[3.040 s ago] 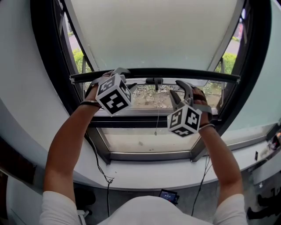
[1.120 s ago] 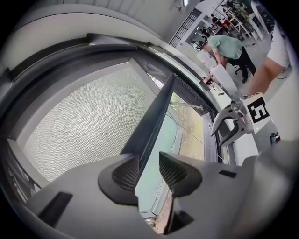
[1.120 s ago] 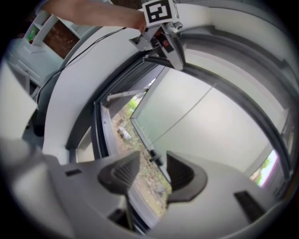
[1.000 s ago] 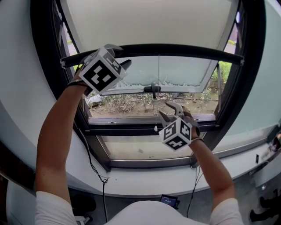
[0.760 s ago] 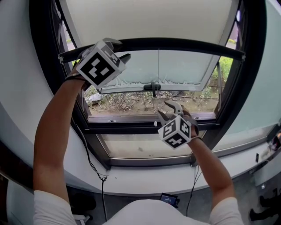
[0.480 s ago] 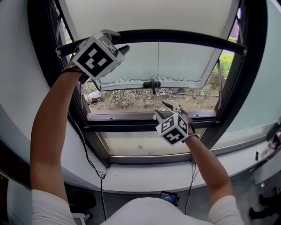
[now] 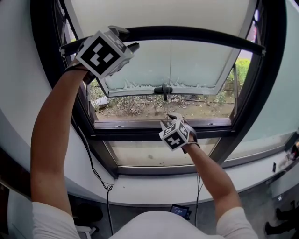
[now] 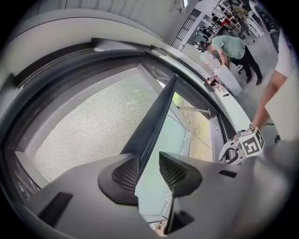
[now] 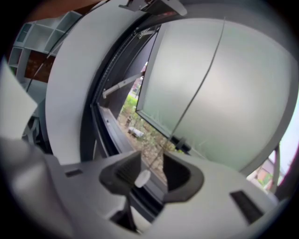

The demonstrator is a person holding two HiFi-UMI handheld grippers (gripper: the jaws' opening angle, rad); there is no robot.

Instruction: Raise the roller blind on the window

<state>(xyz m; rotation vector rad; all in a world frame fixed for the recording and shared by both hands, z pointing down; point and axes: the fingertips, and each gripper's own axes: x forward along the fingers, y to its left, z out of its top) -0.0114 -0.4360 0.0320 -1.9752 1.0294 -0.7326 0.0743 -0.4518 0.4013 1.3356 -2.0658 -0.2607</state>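
Left gripper (image 8: 148,172), at the upper left of the head view, has its jaws partly open around the dark bottom bar (image 7: 201,34) of the blind (image 7: 159,11). The bar lies against one pad, with a sliver of glass showing beside the other, so it seems carried rather than pinched. Right gripper (image 9: 152,175), near the middle of the head view, is wide open with the small white knob (image 9: 141,178) of the pull cord (image 7: 170,70) between its jaws, close by one pad and not squeezed. The blind sits high with most of the window (image 7: 121,135) uncovered, so the raise looks well along. The next move is probably to close squarely on the knob, then keep the bar level while lifting.
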